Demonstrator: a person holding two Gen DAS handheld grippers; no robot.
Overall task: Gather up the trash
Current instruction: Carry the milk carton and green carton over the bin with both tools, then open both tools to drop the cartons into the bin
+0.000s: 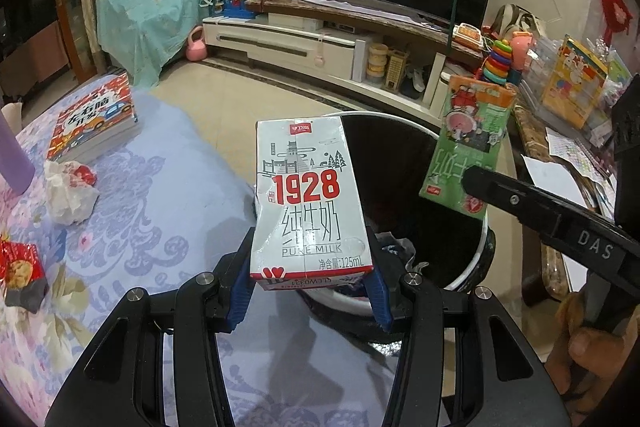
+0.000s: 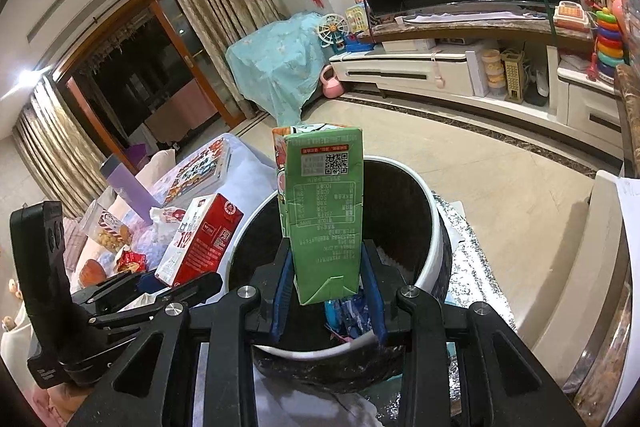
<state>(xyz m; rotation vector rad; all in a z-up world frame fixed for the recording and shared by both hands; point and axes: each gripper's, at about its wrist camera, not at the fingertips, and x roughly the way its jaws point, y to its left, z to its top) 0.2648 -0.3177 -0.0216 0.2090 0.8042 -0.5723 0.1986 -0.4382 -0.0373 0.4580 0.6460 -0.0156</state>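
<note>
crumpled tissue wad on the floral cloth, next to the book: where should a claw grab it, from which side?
Probably straight from above, across the middle of the crumpled tissue wad. It is a soft, irregular lump lying flat on the floral cloth, with no edge or handle. The book sits close behind, so a side approach looks cramped.

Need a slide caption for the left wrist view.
Left gripper holds a milk carton over the trash bin.

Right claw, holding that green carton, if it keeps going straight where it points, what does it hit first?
Most likely the trash bin: the right claw with its green carton aims into the bin's dark inside, though depth is unclear.
</note>
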